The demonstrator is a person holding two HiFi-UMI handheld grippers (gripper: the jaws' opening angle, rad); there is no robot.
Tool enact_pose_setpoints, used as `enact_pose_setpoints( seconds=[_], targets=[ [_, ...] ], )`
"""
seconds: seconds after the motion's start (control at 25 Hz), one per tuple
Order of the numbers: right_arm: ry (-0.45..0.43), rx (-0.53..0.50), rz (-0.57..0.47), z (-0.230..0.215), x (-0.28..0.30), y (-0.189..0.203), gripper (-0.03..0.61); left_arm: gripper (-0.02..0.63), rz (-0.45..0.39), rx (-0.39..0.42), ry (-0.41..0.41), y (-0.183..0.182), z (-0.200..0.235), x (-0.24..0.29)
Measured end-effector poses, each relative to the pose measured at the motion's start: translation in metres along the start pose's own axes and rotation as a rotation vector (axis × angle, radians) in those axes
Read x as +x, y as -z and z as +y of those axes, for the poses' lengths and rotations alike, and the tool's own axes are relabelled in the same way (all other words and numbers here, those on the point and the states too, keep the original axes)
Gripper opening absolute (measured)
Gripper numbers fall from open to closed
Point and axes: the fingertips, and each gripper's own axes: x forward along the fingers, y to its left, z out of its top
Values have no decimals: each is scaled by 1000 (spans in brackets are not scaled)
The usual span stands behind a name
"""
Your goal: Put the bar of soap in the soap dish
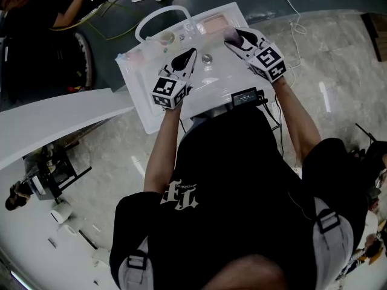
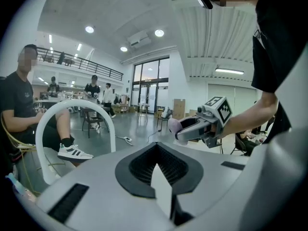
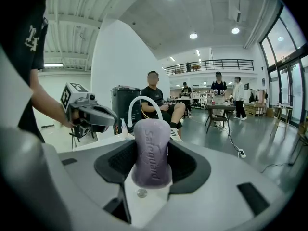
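Observation:
A purple bar of soap (image 3: 152, 150) stands upright between the jaws of my right gripper (image 3: 153, 153), which is shut on it. From the head view, that gripper (image 1: 233, 36) hovers over the back right of the white sink (image 1: 142, 101), close to a pinkish soap dish (image 1: 214, 24) on the rim. My left gripper (image 1: 191, 54) hangs over the basin's left half, its jaws closed together with nothing held. The left gripper view shows its pads (image 2: 139, 165) meeting at a point, and the soap (image 2: 174, 125) in the right gripper (image 2: 179, 129) across from it.
A white arched faucet (image 1: 158, 16) rises at the sink's back rim, with a drain (image 1: 207, 58) in the basin's middle. A seated person (image 3: 156, 102) is beyond the sink. A small device (image 1: 245, 96) sits on the front rim.

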Motion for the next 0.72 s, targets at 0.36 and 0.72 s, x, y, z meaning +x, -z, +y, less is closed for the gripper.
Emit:
enact_pose_setpoints(
  seconds=[0.36,0.72],
  targets=[
    [-53,-55,62,-34,14,20,202,8,0,-22,-33,1,-3,25],
    [-129,-139,157,-77,56,37,202,8,-14,-41,-115,4,4,35]
  ],
)
